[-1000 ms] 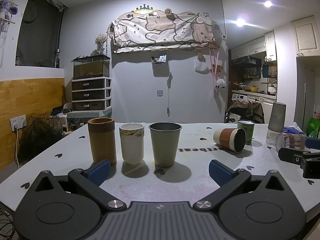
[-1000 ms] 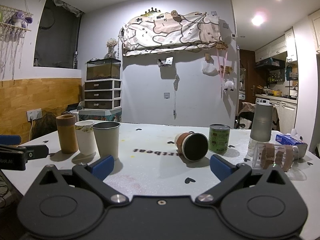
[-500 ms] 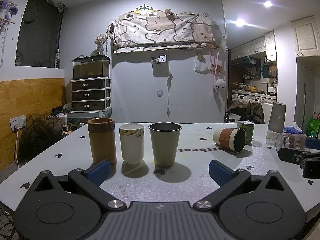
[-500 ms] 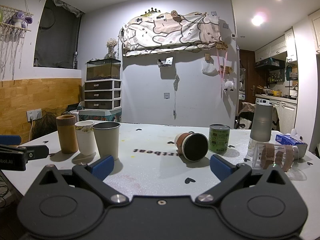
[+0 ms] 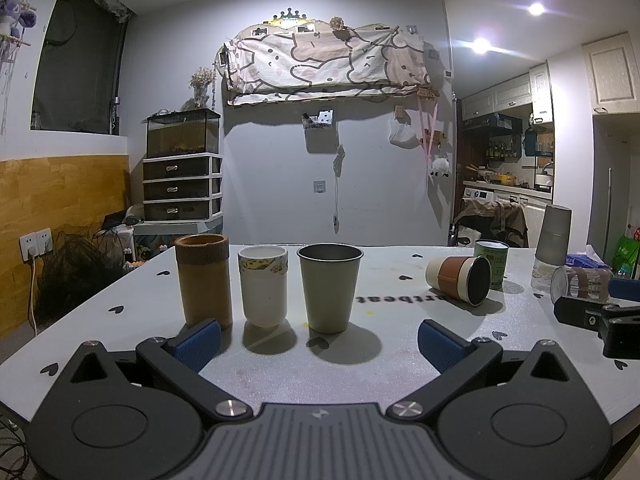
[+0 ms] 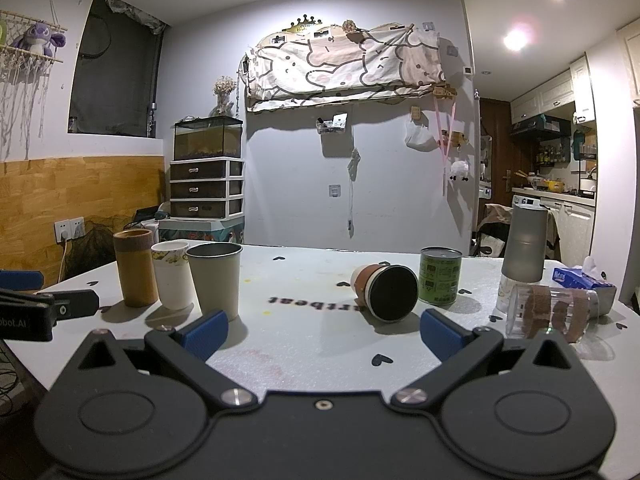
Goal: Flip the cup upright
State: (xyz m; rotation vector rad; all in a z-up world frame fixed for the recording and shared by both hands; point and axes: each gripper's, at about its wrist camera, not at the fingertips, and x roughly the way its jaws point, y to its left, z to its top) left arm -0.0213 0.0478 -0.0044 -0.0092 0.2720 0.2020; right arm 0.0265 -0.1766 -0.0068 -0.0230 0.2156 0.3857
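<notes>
A: A dim, lived-in room: grey wall with a cartoon-print cloth hung high, a glass tank on a chest of drawers, and in front a white tabletop [image 6: 304,344] dotted with small black hearts. What stands on it, from the left?

B: Far left, three cups in a row, all upright and mouth up: a tall brown ribbed cylinder cup [image 5: 203,278], a white cup with a yellow patterned band [image 5: 263,285], then a grey-green metal tumbler [image 5: 329,286]. Right of the middle lies the cream cup with a brown sleeve [image 6: 382,292], on its side, its dark mouth turned towards the camera. Just behind it stands a green printed tin can [image 6: 439,276]. Further right are a frosted grey bottle [image 6: 523,254], upright, and a clear glass jar with brown tape bands [image 6: 550,316] lying on its side near a tissue pack.

A: And the tools?

B: The left tool [image 5: 318,340] is spread wide, nothing between its blue pads, low over the near edge facing the three upright cups. The right tool [image 6: 322,330] is also wide apart and empty, with the tipped cup ahead and a little right of its centre.

A: So which step is it?

B: I'd judge the approach to the sleeved cup. The right tool is better placed. It would need to go forward, straddle the sleeve across the cup's width, close, then swing the mouth upward and set the base down, clear of the tin can close behind.
</notes>
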